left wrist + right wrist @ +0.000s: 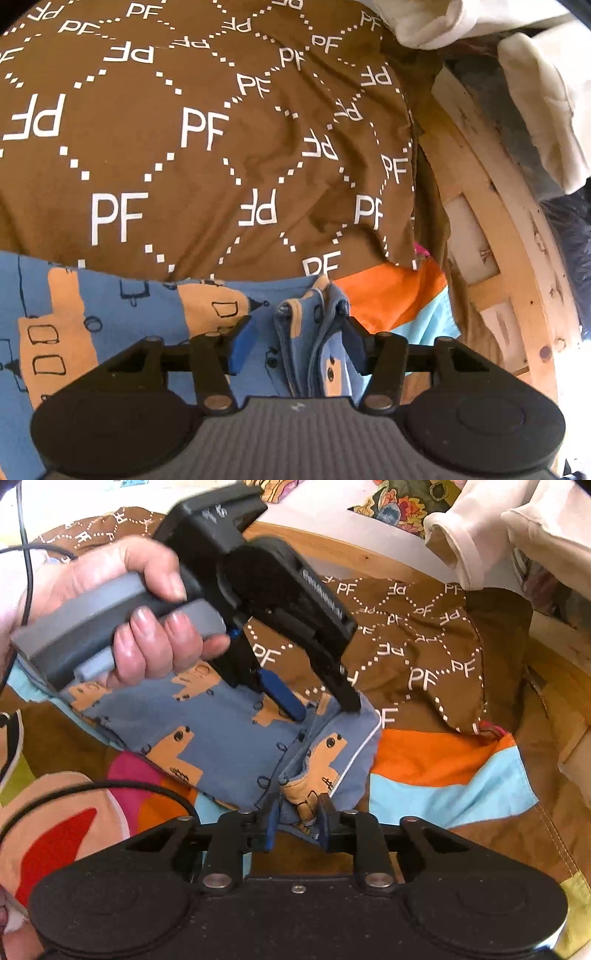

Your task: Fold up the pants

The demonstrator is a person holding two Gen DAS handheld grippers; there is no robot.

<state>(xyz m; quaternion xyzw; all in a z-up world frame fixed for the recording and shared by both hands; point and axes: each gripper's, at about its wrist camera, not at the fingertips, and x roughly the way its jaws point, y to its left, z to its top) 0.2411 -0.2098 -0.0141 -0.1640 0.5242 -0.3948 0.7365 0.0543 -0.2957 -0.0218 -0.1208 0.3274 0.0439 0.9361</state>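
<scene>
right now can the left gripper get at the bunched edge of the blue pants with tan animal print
Probably yes. The left gripper already straddles the bunched edge of the blue pants with tan animal print, with nothing between pads and cloth. The right gripper pinches a separate fold nearer the viewer, out of its way.

A brown PF-printed cover (155, 140) lay spread beyond both sets of jaws, with the blue patterned pants (221, 738) directly on it beneath them.

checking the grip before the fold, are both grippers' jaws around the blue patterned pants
Yes, the right gripper pinches a bunched edge of the blue patterned pants, and the left gripper straddles a fold farther up.
</scene>
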